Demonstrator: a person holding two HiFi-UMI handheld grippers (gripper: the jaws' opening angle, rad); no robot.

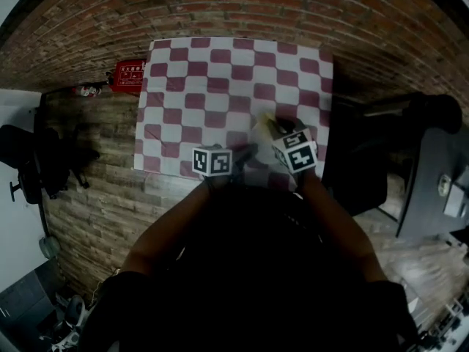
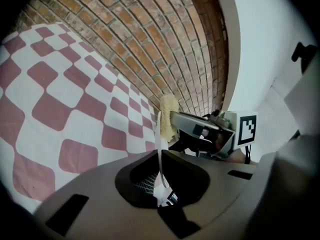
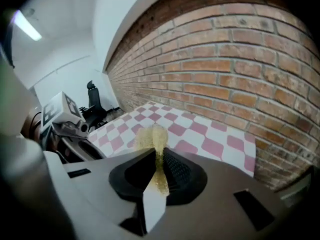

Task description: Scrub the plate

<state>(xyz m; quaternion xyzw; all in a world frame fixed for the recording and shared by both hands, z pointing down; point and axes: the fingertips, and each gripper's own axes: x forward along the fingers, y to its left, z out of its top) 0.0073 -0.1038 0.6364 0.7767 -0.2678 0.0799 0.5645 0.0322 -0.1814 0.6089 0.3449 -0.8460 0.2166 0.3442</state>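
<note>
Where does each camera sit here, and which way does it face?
Head view: on the person's head, facing steeply down at the checkered table; both arms, the left tool and the right tool show.
Left gripper view: on the left tool, along its jaws, shut on the white plate seen edge-on, toward the brick wall.
Right gripper view: on the right tool, along its jaws, shut on the yellow sponge, toward the same wall.
Shared: each gripper view shows the other tool and the sponge.
</note>
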